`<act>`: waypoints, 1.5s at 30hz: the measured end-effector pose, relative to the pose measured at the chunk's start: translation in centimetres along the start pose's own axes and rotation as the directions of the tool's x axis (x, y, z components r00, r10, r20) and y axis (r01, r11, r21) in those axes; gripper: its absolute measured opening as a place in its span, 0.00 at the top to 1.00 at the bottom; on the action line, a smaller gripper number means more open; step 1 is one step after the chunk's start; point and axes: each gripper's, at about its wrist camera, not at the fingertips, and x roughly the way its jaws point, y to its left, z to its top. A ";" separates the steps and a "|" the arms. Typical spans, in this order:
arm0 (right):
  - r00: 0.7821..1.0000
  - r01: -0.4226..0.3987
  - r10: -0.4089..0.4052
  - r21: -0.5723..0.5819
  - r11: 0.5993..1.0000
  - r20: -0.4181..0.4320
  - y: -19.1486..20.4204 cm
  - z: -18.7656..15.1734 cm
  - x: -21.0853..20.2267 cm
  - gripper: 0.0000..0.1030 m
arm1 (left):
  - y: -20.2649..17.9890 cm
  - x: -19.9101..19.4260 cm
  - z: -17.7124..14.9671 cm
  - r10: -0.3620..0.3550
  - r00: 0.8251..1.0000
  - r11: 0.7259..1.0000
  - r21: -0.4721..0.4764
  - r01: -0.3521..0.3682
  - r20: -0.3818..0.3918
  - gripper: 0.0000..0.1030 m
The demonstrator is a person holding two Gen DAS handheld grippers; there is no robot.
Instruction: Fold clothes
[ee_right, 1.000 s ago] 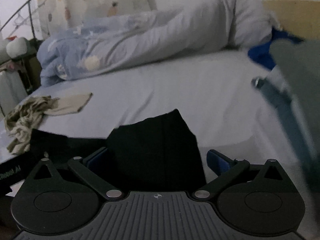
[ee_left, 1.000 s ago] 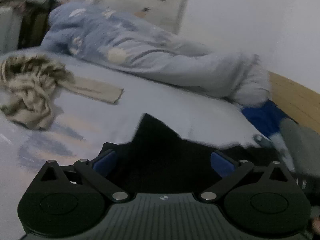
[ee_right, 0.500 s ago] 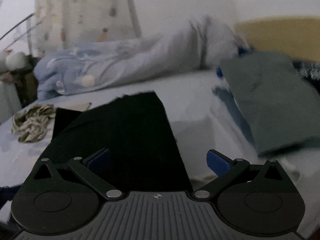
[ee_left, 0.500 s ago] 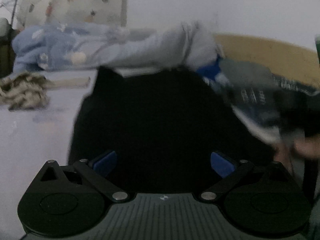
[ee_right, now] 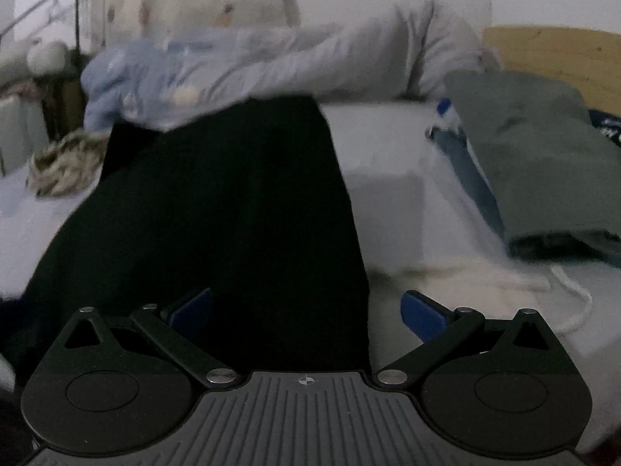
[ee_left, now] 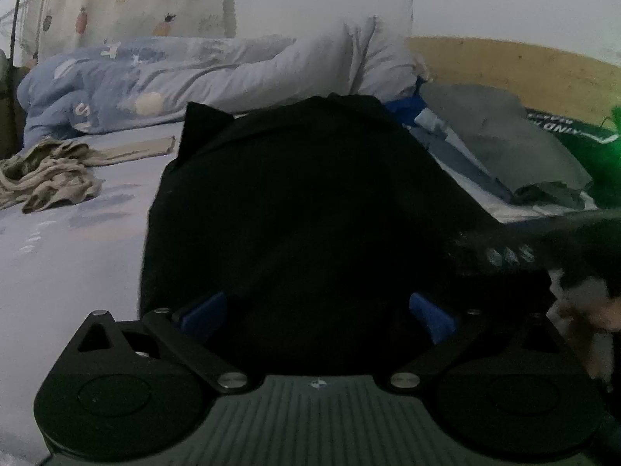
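Observation:
A black garment [ee_left: 302,209] fills the middle of the left wrist view, lifted off the bed and draped over the space between my left gripper's [ee_left: 316,312] blue fingers [ee_left: 203,310], which stand wide apart. In the right wrist view the same black garment [ee_right: 233,209] hangs across the left and middle, over my right gripper [ee_right: 306,308], whose blue fingers [ee_right: 423,310] also stand apart. Whether either gripper pinches cloth is hidden by the fabric.
A pale blue duvet [ee_left: 194,73] lies bunched along the wall. A striped beige garment [ee_left: 46,174] lies crumpled at the left. A folded grey garment [ee_right: 535,163] sits on a stack at the right, by the wooden headboard [ee_left: 516,70]. White cloth with a cord [ee_right: 516,283] lies near my right gripper.
The black garment has risen from lying low on the bed to filling both views. Both grippers have swung right, towards the folded stack and headboard.

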 end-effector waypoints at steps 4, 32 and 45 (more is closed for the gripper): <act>0.997 -0.008 0.007 -0.011 1.000 -0.082 0.1 -1.1 -1.8 0.00 | 0.6 -1.5 -0.3 0.025 0.999 0.999 -0.025 -0.026 -0.048 0.00; 0.980 -0.198 0.199 -0.072 0.978 0.003 3.1 1.9 -13.4 0.00 | 19.6 5.9 3.8 -0.353 0.936 0.745 -0.604 0.284 0.005 0.00; 0.988 -0.150 0.150 0.021 0.989 -0.035 0.6 2.3 -10.7 0.00 | 19.2 17.0 5.5 -0.658 0.753 0.632 -0.541 0.555 0.004 0.00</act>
